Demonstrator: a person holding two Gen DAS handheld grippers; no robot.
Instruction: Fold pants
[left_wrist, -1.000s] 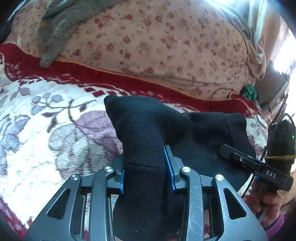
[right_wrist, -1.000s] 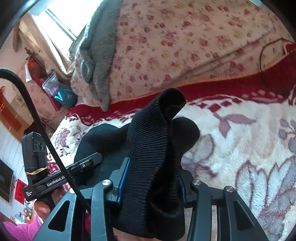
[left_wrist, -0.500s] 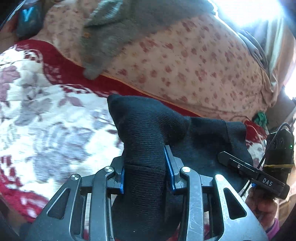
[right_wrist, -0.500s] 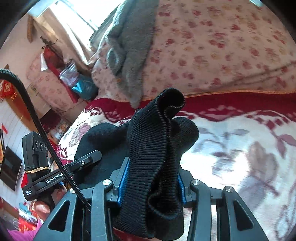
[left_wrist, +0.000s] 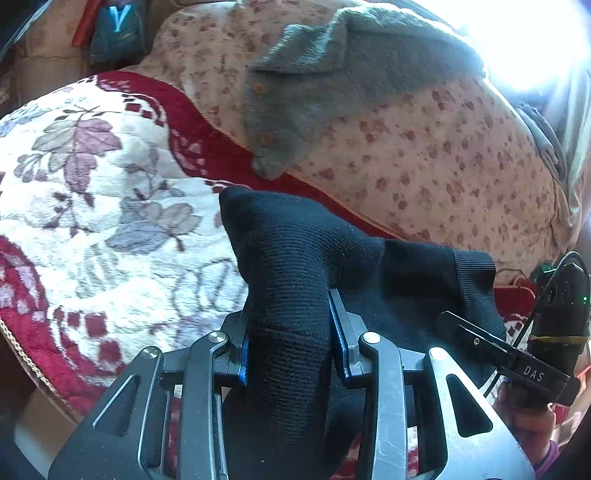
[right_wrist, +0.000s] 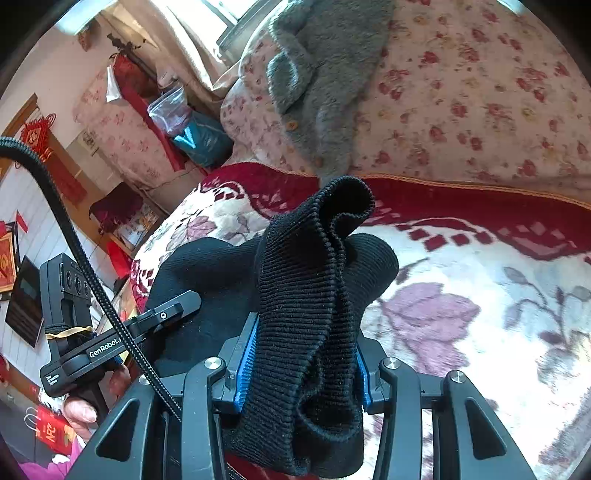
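Between our two tools hangs the bunched black pants (left_wrist: 295, 280), lifted over the flowered blanket (left_wrist: 92, 221) of the bed. From the left wrist we see the left tool (left_wrist: 291, 332) clamped on a thick roll of the knit, its blue pads pressed against the cloth on both sides, and the fabric stretches off to the right toward the right tool (left_wrist: 509, 354), whose dark body shows at the edge with a hand (left_wrist: 528, 421) beneath it. That view does not show the ribbed waistband; the right wrist does. There the right tool (right_wrist: 301, 354) grips a folded ribbed band of the pants (right_wrist: 314, 288), pads tight on the cloth, with a loop of the band standing above the fingers. Only this view shows the left tool (right_wrist: 122, 339) from outside, a hand (right_wrist: 79, 410) under it and a ribbed black cable (right_wrist: 74, 240) crossing in front.

Behind the pants, both views show a flowered quilt (left_wrist: 406, 147) piled up, with a grey knitted garment (left_wrist: 314, 92) draped over it. The right wrist alone takes in the room beyond the bed: a teal bag (right_wrist: 201, 138), a clear plastic bag (right_wrist: 170, 110) and a red knot ornament (right_wrist: 37, 136) on the wall. Glare whitens the upper right corner of the left view. The held cloth hides the middle of the bed in each picture.
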